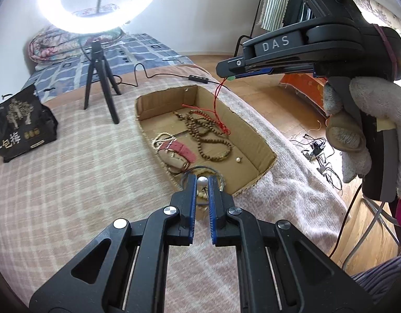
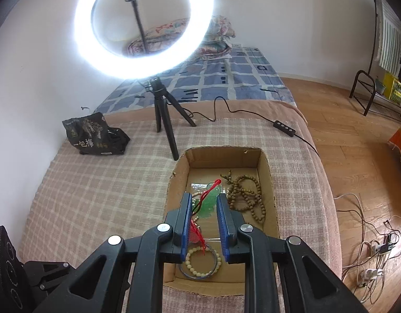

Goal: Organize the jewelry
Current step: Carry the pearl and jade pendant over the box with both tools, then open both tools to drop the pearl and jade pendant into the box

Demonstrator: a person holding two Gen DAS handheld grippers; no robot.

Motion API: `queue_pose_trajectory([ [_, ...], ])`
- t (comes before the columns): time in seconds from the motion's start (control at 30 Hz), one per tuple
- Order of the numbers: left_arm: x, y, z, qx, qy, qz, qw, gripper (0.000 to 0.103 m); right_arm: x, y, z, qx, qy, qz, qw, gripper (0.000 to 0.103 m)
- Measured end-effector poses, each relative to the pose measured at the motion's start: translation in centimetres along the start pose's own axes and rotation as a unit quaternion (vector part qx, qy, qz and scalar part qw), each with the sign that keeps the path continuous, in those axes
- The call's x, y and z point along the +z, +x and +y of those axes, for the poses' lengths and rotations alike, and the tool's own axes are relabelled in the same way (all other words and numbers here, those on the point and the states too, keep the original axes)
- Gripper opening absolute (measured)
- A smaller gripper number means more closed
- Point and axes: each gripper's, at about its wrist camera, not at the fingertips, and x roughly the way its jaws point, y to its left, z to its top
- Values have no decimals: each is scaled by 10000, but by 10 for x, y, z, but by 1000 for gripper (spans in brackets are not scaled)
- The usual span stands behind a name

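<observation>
An open cardboard box (image 1: 255, 133) (image 2: 265, 172) lies on the checked blanket with jewelry inside. My left gripper (image 1: 202, 180) hangs over the box's near corner, shut on a small white pearl (image 1: 202, 182). A gloved hand holds my right gripper (image 1: 226, 68) (image 2: 204, 198) above the box. It is shut on a green pendant (image 2: 209, 203) whose red cord (image 1: 217, 99) (image 2: 199, 232) dangles into the box. On the box floor rest a brown bead necklace (image 1: 208, 135) (image 2: 247, 195), a cream bead bracelet (image 2: 203, 260) inside a clear bangle, and a second loose pearl (image 1: 237, 159).
A lit ring light on a black tripod (image 1: 101, 96) (image 2: 164, 120) stands behind the box, with its cable and switch (image 2: 285, 126) running right. A black bag (image 1: 20, 125) (image 2: 96, 135) sits far left. The bed edge drops to a wooden floor with cables (image 2: 370, 255) on the right.
</observation>
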Motion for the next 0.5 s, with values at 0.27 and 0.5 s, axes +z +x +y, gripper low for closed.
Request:
queue_pose_trajectory([
  [0.27, 11, 29, -8, 7, 4, 81, 10000, 7, 4, 25, -21, 63, 101, 99, 9999, 18],
  [0.5, 17, 50, -5, 18, -57, 180, 9998, 7, 9, 45, -25, 105, 108, 174, 9997, 18],
])
